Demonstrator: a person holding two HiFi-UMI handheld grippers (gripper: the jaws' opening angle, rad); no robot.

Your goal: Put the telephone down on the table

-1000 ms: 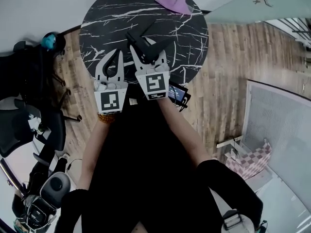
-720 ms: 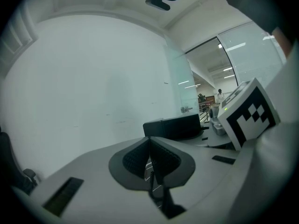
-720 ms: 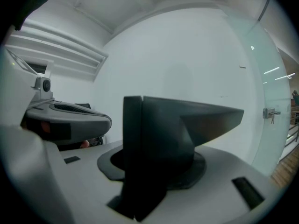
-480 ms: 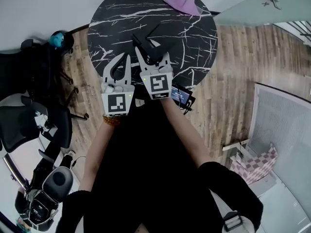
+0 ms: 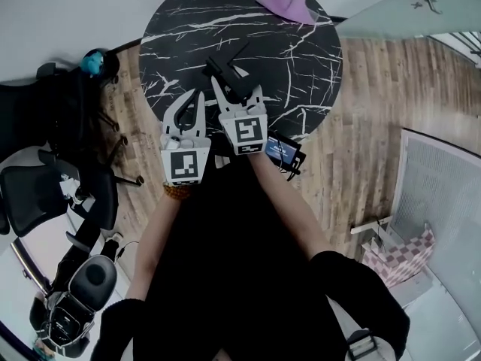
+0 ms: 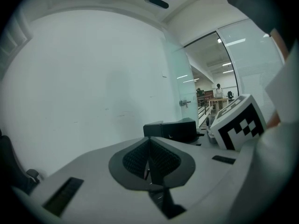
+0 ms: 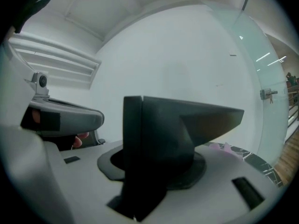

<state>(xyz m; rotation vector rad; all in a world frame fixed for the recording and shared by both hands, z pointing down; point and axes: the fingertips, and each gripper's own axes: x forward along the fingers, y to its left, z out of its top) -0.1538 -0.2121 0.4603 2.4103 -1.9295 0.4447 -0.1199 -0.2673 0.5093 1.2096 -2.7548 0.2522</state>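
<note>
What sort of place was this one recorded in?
Most likely an office or meeting area: black office chairs beside a round black marble-look table, wood-plank flooring, and a glass partition with a door handle.

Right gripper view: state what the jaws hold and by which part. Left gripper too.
The right gripper is clamped on the black telephone, at its thicker end; the tapered part juts beyond the jaws. The left gripper is shut and empty.

The white tongs carry black-patterned marker cubes; clothes are black.
</note>
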